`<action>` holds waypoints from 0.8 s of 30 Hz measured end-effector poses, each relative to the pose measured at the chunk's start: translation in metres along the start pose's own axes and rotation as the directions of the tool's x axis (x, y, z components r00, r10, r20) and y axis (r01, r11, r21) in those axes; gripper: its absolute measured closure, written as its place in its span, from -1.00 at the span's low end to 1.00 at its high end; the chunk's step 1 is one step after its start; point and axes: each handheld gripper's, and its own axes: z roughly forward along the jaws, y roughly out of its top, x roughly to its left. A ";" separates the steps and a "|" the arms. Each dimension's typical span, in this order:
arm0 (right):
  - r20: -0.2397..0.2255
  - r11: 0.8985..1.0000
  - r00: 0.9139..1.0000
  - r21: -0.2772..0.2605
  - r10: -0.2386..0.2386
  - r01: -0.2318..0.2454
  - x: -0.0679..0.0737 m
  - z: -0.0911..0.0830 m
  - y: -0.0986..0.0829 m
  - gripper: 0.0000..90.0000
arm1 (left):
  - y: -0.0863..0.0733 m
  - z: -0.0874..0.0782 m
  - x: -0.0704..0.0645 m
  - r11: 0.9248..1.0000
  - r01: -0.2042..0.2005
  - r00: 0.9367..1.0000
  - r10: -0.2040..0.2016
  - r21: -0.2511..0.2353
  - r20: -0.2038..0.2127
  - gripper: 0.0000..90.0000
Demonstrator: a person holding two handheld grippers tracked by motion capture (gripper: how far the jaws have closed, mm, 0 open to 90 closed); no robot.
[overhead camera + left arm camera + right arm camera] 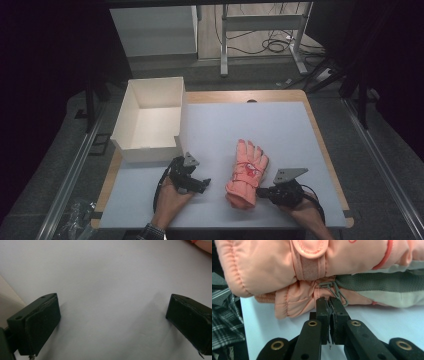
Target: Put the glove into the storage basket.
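Observation:
A pair of salmon-pink padded gloves (246, 172) lies on the pale table cover, fingers pointing away from me. My right gripper (261, 192) is at the cuff's right side. In the right gripper view its jaws (329, 301) are pressed together, pinching the edge of the lower glove (294, 301) beside a small grey wire clip (337, 291). Left of the gloves, my left gripper (201, 185) rests low over the cover. The left gripper view shows it open (112, 315), with bare cover between the jaws and a corner of pink glove (203, 245) at the top right.
An open white cardboard box (150, 152) stands at the table's left, just beyond my left gripper. The pale cover (270, 125) spans the wooden table (320, 145). Desk frames and cables stand on the floor behind.

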 end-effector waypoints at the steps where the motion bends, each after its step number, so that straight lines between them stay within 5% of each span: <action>1: 0.000 1.000 1.000 0.000 0.000 0.000 0.000 0.000 0.000 0.90 | 0.000 0.000 0.000 1.000 0.000 1.000 0.000 0.000 0.000 -1.00; 16: 0.030 0.999 0.999 -0.032 0.033 -0.033 0.002 0.033 0.022 0.96 | 0.000 0.000 0.000 1.000 0.001 1.000 -0.001 -0.001 0.000 -1.00; 24: 0.091 0.999 0.995 -0.021 0.037 -0.036 -0.002 0.045 0.027 0.96 | 0.000 0.000 0.000 1.000 0.001 1.000 -0.001 -0.001 0.000 -1.00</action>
